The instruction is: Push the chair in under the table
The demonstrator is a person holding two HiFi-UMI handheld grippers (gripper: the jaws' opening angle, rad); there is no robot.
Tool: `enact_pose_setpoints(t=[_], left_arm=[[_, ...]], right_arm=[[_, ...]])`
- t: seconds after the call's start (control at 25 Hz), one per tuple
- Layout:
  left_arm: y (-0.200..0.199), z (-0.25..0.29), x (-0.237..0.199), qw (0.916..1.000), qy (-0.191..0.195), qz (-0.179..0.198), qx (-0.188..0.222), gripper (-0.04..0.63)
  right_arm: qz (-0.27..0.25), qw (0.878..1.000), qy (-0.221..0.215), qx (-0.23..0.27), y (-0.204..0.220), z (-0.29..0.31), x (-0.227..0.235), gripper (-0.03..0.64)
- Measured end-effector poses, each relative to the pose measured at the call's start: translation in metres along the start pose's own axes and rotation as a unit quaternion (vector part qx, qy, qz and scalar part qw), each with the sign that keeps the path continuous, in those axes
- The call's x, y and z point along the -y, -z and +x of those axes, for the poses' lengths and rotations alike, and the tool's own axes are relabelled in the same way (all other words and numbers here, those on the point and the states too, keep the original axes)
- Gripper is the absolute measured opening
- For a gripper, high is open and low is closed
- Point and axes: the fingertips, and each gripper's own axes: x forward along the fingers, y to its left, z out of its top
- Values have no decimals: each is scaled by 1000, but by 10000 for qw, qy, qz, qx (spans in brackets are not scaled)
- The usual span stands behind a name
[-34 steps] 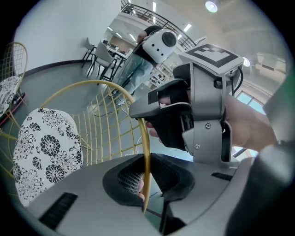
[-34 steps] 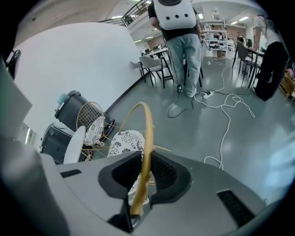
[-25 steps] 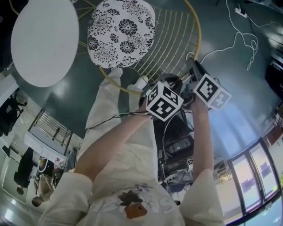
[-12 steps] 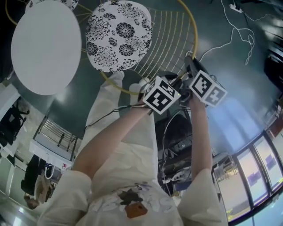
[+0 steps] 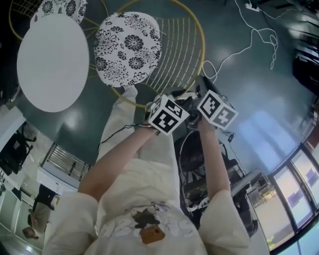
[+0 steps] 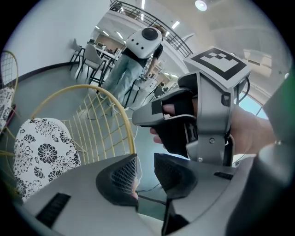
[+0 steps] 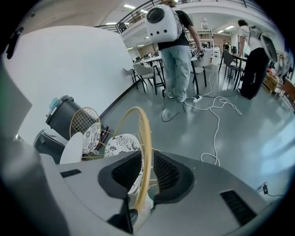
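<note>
Found chair just beside table, floral seat outside the white top's edge, wire backrest on the side away from it. Judged push unfinished: seat not yet under the top. Read right gripper as clenched on the yellow backrest rim, which runs up between the pads; most likely gripped there to drive and steer from the side opposite the table. Read left gripper as released: jaws apart, nothing between, rim just beside. Probably held close to steady the backrest. Noted second chair beyond the table. Logged loose white cable on floor near the backrest; possible snag.
</note>
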Motion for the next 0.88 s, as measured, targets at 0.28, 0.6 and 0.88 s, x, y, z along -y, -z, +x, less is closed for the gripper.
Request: enact_pose_setpoints(t=[0.28,0.6,0.88], left_arm=[[-8,-46,38,9973,-661,-143,295,101],[7,-80,103,9919,-1156,353,386,65],[47,-132,131,9781,-1956,-56,708,11]], right_arm=[[-55,9983,-578,82,15,-63,-16,66],[-463,9872,-1420,567,31,-158,-27,51],[-570,9739,-1965,977,52,-225,-14,18]])
